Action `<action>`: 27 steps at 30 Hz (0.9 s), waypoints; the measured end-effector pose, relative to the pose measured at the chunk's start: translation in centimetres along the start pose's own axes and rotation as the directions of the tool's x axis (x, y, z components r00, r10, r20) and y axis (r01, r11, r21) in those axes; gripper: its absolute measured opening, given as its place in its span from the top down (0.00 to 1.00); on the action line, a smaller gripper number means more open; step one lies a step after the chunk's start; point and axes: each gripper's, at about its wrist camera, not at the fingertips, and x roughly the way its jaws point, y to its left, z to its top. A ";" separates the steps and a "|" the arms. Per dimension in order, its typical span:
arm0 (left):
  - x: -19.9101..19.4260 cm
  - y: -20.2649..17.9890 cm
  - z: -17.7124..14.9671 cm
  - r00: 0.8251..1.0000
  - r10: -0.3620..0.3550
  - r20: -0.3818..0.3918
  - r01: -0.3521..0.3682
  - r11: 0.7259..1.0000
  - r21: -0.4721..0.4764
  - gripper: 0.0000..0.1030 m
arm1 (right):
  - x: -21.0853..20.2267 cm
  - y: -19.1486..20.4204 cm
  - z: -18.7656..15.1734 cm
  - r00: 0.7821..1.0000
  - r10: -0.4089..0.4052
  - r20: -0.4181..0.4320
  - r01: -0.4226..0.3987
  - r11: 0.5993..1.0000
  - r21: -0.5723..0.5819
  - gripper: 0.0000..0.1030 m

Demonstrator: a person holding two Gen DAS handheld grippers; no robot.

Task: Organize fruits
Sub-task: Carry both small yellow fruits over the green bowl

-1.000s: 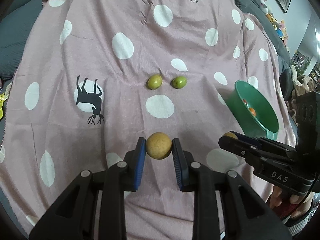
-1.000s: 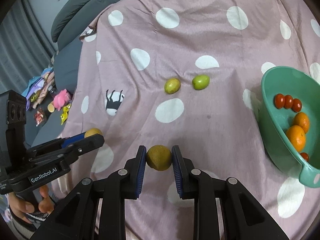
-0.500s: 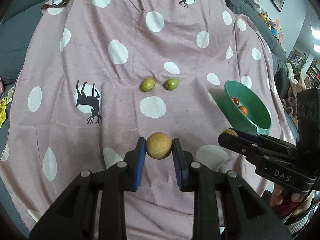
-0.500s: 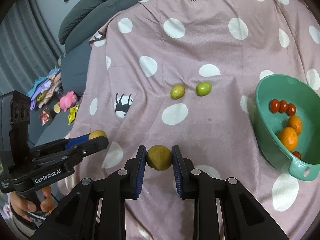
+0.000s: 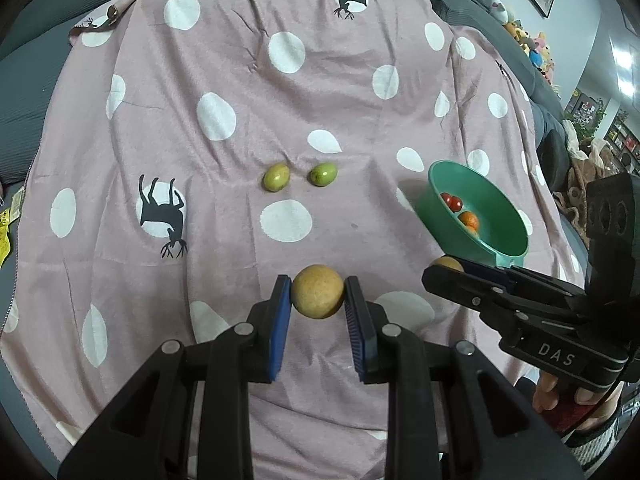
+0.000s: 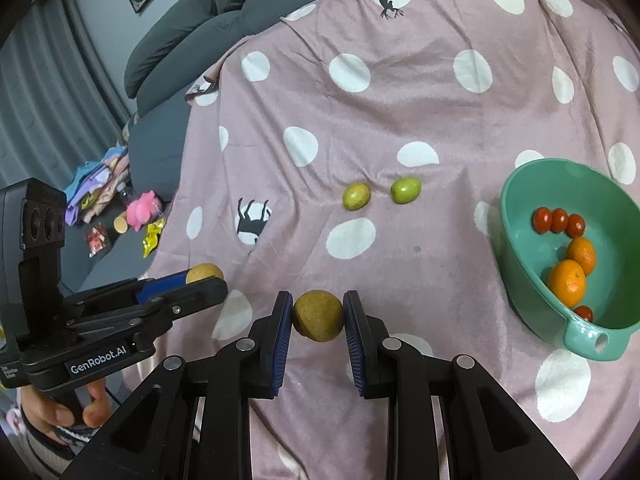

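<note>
Gripping firm, light, roll-prone round tan fruits: left tongs [image 5: 318,298] and right tongs [image 6: 318,316] each closed across one's middle.

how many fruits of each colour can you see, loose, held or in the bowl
Yellow-brown round fruits, one shut in each gripper: 2
Green fruits on the cloth: 2
Oranges in the bowl: 2
Red cherry tomatoes in the bowl: 4
Total: 10

The right gripper [image 5: 444,266] body reads "DAS"; the left gripper [image 6: 204,276] reads "GenRobot.AI".
</note>
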 end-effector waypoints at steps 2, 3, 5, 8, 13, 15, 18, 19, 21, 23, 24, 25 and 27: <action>0.1 -0.3 0.0 1.000 0.000 -0.002 0.000 1.000 0.004 0.74 | -0.1 -0.1 0.0 1.000 0.000 0.003 0.000 1.000 0.005 0.74; 0.1 -0.4 0.0 1.000 0.000 -0.003 0.000 1.000 0.005 0.74 | -0.2 -0.3 -0.1 1.000 0.000 0.005 0.000 1.000 0.008 0.74; 0.3 -0.7 0.1 1.000 -0.003 -0.007 0.003 1.000 0.008 0.74 | -0.4 -0.5 0.0 1.000 0.000 0.010 0.000 1.000 0.015 0.74; 0.5 -1.1 0.3 1.000 -0.004 -0.011 0.004 1.000 0.016 0.74 | -0.7 -0.9 0.1 1.000 0.002 0.019 -0.003 1.000 0.023 0.74; 1.0 -1.8 0.3 1.000 -0.004 -0.022 0.005 1.000 0.024 0.74 | -1.1 -1.7 0.0 1.000 0.001 0.030 -0.002 0.999 0.038 0.74; 1.3 -2.2 0.4 1.000 -0.005 -0.027 0.005 0.999 0.031 0.74 | -1.3 -2.2 -0.2 0.999 0.001 0.035 -0.002 0.999 0.048 0.74; 1.6 -2.8 0.4 0.999 -0.003 -0.032 0.004 0.999 0.042 0.74 | -1.5 -2.9 -0.2 0.999 -0.003 0.042 0.000 0.998 0.065 0.74; 1.7 -3.0 0.4 0.999 -0.003 -0.034 0.005 0.999 0.044 0.74 | -1.6 -3.0 -0.3 0.999 -0.005 0.044 0.002 0.998 0.070 0.74; 2.0 -3.4 0.4 0.999 -0.005 -0.040 0.007 0.999 0.051 0.74 | -1.8 -3.5 -0.4 0.999 -0.009 0.049 0.005 0.997 0.082 0.74; 2.3 -3.7 0.4 0.999 -0.007 -0.046 0.010 0.998 0.059 0.74 | -2.0 -3.9 -0.4 0.998 -0.012 0.054 0.007 0.996 0.092 0.74; 2.4 -4.0 0.5 0.999 -0.010 -0.051 0.014 0.998 0.065 0.74 | -2.1 -4.2 -0.5 0.998 -0.014 0.057 0.008 0.995 0.099 0.74; 2.6 -4.1 0.5 0.998 -0.013 -0.054 0.016 0.998 0.068 0.74 | -2.1 -4.4 -0.5 0.998 -0.016 0.059 0.010 0.994 0.105 0.74; 2.9 -4.7 0.7 0.998 -0.013 -0.058 0.018 0.997 0.077 0.74 | -2.3 -5.0 -0.6 0.998 -0.020 0.064 0.012 0.993 0.118 0.74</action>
